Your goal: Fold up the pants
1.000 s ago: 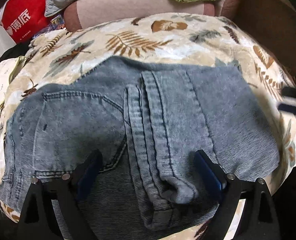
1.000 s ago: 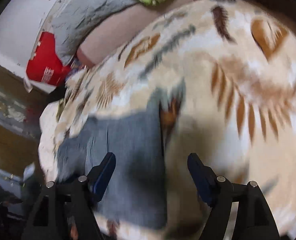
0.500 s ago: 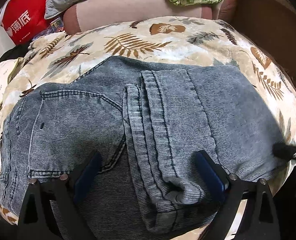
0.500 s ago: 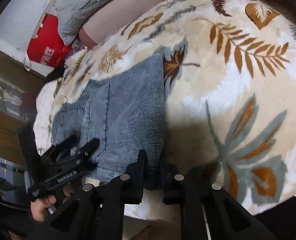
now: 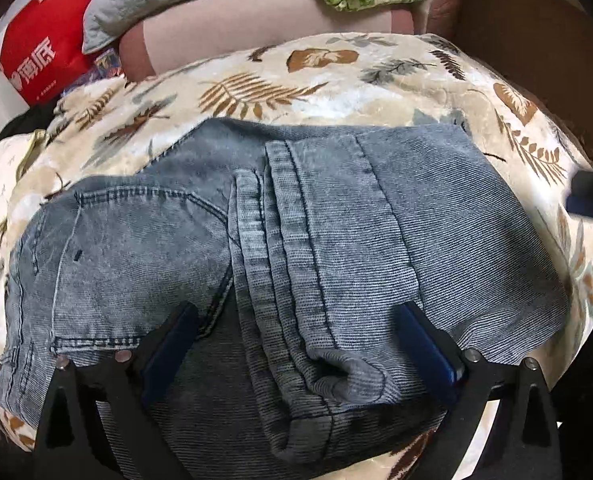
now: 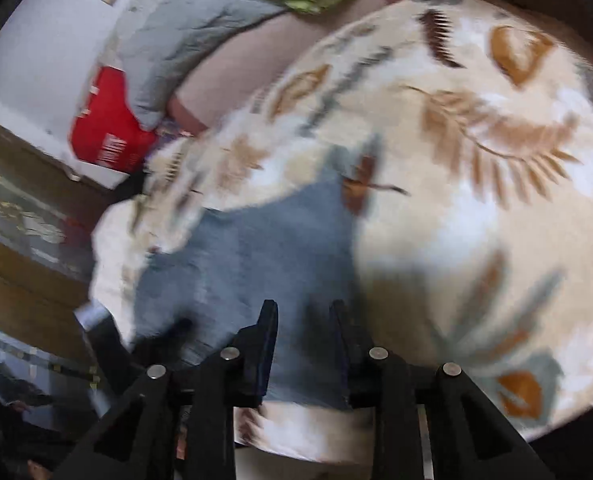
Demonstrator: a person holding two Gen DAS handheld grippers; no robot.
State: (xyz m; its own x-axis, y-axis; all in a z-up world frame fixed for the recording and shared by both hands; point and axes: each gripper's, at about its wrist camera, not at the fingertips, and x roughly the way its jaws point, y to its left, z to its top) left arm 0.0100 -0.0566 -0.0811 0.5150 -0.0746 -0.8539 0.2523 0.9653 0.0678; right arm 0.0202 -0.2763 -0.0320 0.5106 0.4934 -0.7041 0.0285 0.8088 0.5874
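Folded pants on the leaf blanket, both of my grippers over them.

I see one pair of blue pants (image 5: 296, 248) lying folded on the blanket (image 5: 256, 80), with the long side going left to right in my left view and the leg seams running toward me. My left gripper (image 5: 296, 344) hangs over the near edge with its fingers (image 5: 168, 344) spread wide and nothing in them. My right gripper (image 6: 302, 356) is at the other end of the pants; its fingers have just been opening a little. They stand a bit apart with cloth seen between them, but the blur hides any touch. One red bag (image 5: 44, 52) stands at the back, and what it holds I cannot tell.
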